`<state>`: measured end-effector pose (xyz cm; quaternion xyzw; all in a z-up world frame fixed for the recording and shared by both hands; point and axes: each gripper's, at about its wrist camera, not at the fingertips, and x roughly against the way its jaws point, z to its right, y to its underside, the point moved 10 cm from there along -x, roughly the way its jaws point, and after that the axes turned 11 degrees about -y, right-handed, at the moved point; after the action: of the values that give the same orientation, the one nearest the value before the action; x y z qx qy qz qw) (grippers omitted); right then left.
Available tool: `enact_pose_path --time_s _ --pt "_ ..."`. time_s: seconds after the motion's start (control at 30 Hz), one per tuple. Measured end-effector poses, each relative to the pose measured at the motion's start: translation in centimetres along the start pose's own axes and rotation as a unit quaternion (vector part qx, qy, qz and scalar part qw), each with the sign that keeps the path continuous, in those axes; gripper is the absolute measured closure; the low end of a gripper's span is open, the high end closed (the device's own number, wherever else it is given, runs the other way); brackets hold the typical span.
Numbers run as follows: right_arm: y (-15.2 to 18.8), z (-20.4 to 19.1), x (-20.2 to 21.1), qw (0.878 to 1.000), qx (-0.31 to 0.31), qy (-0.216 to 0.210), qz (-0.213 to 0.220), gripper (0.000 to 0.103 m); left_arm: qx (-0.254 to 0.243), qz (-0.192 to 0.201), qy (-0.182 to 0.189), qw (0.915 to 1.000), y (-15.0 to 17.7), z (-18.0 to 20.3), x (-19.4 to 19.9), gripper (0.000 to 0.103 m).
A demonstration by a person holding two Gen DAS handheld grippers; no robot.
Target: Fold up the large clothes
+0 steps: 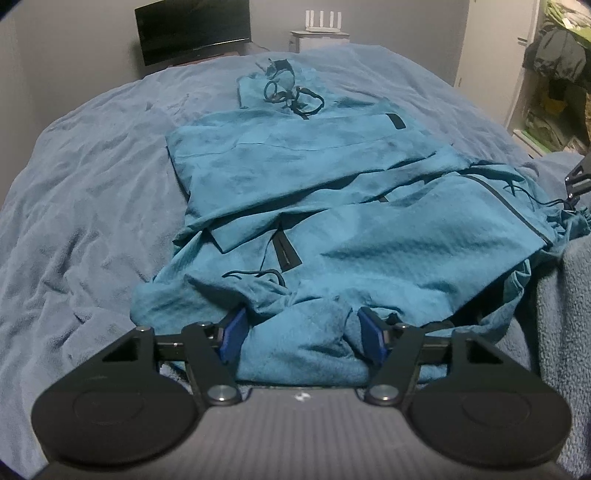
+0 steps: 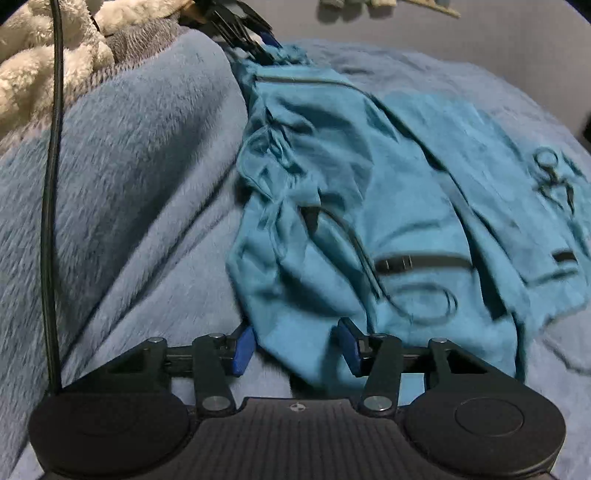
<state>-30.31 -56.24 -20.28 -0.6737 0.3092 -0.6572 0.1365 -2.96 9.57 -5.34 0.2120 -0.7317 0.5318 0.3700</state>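
Observation:
A large teal jacket (image 1: 332,177) with black zips and drawstrings lies on a blue fleece blanket (image 1: 92,184), its sleeves folded across the body. My left gripper (image 1: 303,339) is at the near bunched hem, and its blue pads press on a thick wad of the cloth. In the right wrist view the jacket (image 2: 369,184) stretches away to the right. My right gripper (image 2: 295,349) is closed on another part of its edge, with cloth filling the gap between the pads. The left gripper (image 2: 266,40) also shows at the jacket's far end, and the right gripper (image 1: 574,181) pokes in at the right edge.
A dark monitor (image 1: 192,31) and a white router (image 1: 323,20) stand beyond the bed. Shelves with clothes (image 1: 554,74) fill the right side. A raised fold of blanket (image 2: 129,147), a cream plush toy (image 2: 44,48) and a black cable (image 2: 51,184) lie left of the jacket.

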Motion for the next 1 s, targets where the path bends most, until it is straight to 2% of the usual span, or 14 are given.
enact_pose_path --time_s 0.07,0.13,0.17,0.27,0.4,0.5,0.63,0.77,0.9,0.93,0.97,1.0 --pt "-0.5 0.2 -0.1 1.000 0.000 0.003 0.017 0.057 -0.001 0.003 -0.004 1.0000 0.1 0.2 0.2 0.044" --pt "-0.4 0.4 0.1 0.999 -0.016 -0.003 0.035 0.074 0.000 0.012 -0.014 0.9998 -0.1 0.3 0.4 0.050" --pt "-0.3 0.6 0.3 0.999 -0.027 -0.003 0.043 0.100 0.000 0.016 -0.020 0.9997 -0.2 0.4 0.5 0.052" --pt "-0.7 2.4 2.2 0.994 -0.044 0.047 0.083 0.100 0.007 0.036 -0.038 0.9986 -1.4 0.2 0.7 0.059" --pt "-2.8 5.5 5.7 0.977 -0.064 0.126 0.158 0.100 0.054 0.053 -0.039 0.9964 -4.1 -1.2 0.2 0.063" --pt "-4.7 8.1 7.7 0.959 -0.067 0.194 0.195 0.100 0.068 0.076 -0.054 0.9933 -7.3 -2.2 -0.8 0.065" --pt "-6.5 12.0 9.8 0.930 -0.088 0.273 0.231 0.100 0.106 0.115 -0.076 0.9847 -12.1 -3.8 -1.9 0.066" --pt "-7.1 16.6 11.4 0.895 -0.133 0.336 0.263 0.100 0.144 0.153 -0.107 0.9718 -16.9 -5.9 -3.8 0.066" --pt "-6.4 22.0 12.1 0.872 -0.179 0.368 0.267 0.100 0.194 0.182 -0.121 0.9564 -21.3 -8.2 -6.5 0.064" --pt "-6.1 23.3 12.2 0.866 -0.191 0.377 0.268 0.100 0.215 0.193 -0.113 0.9506 -22.3 -8.8 -7.2 0.064" --pt "-5.8 24.5 12.3 0.861 -0.202 0.382 0.269 0.100 0.233 0.201 -0.107 0.9455 -23.2 -9.2 -7.8 0.058" --pt "-5.4 25.9 12.3 0.856 -0.217 0.384 0.271 0.100 0.249 0.215 -0.104 0.9385 -24.0 -9.7 -8.3 0.048"
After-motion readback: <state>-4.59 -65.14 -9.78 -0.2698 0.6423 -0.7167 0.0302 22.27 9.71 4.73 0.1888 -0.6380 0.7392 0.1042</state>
